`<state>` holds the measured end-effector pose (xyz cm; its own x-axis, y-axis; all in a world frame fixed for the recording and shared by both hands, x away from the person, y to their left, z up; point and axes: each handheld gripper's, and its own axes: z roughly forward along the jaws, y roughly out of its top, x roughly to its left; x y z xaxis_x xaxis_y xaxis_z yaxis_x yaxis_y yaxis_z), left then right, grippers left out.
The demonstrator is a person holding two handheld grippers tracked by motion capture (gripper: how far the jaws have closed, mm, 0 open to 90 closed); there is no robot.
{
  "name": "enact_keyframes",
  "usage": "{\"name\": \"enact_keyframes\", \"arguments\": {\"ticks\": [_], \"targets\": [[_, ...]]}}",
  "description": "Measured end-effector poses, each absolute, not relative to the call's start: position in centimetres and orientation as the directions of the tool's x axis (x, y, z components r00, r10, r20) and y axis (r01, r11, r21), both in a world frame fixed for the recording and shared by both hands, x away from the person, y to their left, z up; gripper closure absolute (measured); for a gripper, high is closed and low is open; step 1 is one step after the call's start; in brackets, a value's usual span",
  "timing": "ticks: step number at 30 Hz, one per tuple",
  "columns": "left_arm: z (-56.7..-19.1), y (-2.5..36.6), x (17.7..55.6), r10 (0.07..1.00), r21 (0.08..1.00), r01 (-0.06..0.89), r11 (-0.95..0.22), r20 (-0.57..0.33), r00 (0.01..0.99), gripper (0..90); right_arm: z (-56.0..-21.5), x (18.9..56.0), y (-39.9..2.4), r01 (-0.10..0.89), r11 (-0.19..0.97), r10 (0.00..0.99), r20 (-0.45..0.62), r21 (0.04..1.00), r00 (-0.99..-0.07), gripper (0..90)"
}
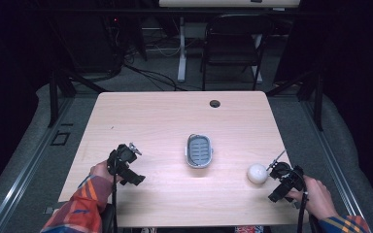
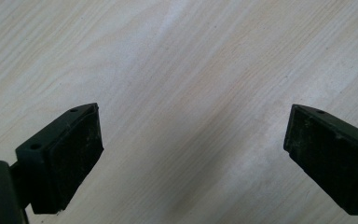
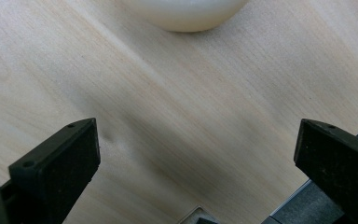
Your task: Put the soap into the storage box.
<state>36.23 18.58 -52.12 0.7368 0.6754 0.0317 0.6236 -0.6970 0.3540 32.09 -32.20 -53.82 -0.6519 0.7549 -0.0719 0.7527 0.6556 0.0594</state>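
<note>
A light wooden table (image 1: 175, 116) carries two things. Near its middle lies a grey oval soap dish (image 1: 199, 150) with a blue ribbed insert, long axis running away from the person. Towards the near right corner rests a white ball (image 1: 257, 173), well apart from the dish. A small round cable hole (image 1: 215, 103) sits near the far edge of the table.

The left gripper (image 1: 125, 164) is held low over the near left part of the table by the left hand (image 1: 102, 171), whose sleeve is striped orange, blue and red. In the left gripper view its two black jaws stand wide apart with bare wood grain between them and nothing held (image 2: 193, 135).

The right gripper (image 1: 284, 177) is held by the right hand (image 1: 315, 194) at the near right edge, just beside the ball and on its right. In the right gripper view its jaws are spread wide as well (image 3: 196, 140), empty, with the ball (image 3: 186, 14) ahead of them at the top of the picture and the table edge at the lower right.

Beyond the table stand a black folding chair (image 1: 233, 43) and the white leg of another desk (image 1: 181, 48), with cables on the grey floor. No brand, label or writing can be read on anything
</note>
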Motion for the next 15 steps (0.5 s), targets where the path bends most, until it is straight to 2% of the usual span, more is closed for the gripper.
{"name": "enact_keyframes", "arguments": {"ticks": [15], "targets": [[-52.14, 18.56, 36.17, 0.673, 0.353, 0.623, -0.698, 0.026, 0.739, 3.8, -53.69, 31.99, -31.9, 0.745, 0.663, 0.749, -0.077, 0.075, -0.658, 0.6]]}}
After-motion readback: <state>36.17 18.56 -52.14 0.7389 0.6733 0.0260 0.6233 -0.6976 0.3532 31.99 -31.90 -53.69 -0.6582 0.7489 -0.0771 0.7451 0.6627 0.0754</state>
